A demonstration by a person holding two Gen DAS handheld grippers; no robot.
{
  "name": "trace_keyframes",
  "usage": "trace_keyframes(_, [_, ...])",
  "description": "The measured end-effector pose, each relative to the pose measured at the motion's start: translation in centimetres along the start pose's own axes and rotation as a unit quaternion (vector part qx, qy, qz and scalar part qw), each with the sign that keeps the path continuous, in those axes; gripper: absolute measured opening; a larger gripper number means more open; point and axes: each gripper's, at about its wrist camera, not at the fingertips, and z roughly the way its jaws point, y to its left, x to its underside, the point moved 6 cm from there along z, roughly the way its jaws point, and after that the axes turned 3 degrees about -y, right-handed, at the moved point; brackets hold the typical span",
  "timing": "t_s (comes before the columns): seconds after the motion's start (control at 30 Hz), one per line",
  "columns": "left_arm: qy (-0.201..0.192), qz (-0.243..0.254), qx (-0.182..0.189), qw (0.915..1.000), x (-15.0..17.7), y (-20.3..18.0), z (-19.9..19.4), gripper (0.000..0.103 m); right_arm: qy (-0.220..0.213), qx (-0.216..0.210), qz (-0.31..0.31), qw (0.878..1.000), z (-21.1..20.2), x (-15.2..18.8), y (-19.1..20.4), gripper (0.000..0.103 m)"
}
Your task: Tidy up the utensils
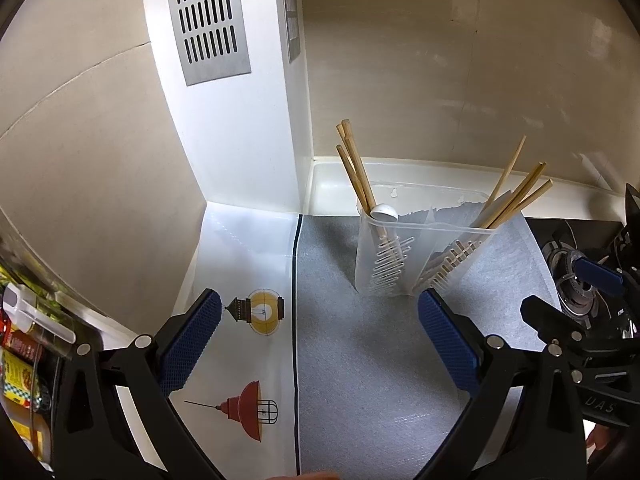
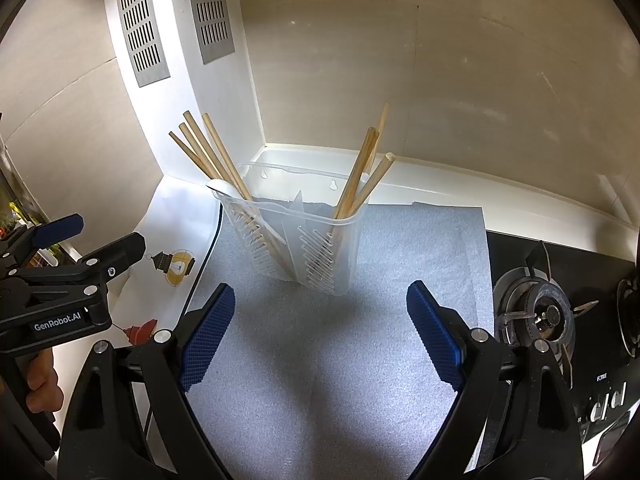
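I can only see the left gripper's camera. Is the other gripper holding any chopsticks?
Observer: No. The right gripper is wide open, with nothing between its pads, above the grey mat.
Operator: What's on the stove's front?
Observer: The black stove has controls along its near edge.
Operator: Who's holding my gripper?
Observer: A hand is wrapped around the handle of the left gripper.
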Motion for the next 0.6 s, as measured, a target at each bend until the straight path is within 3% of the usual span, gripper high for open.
trace_keyframes(0.2, [-0.010,-0.006,0.002,0.9999,0.0,0.0,-0.2,0.096,0.005,-0.005,-0.001,1.000,0.2,0.2,0.0,0.086])
trace_keyframes(0.6, [0.019,-0.004,0.003,0.9998,0.5,-0.1,0.9,0.096,0.011,-0.015,0.001,1.000,0.5,0.2,0.1,0.092])
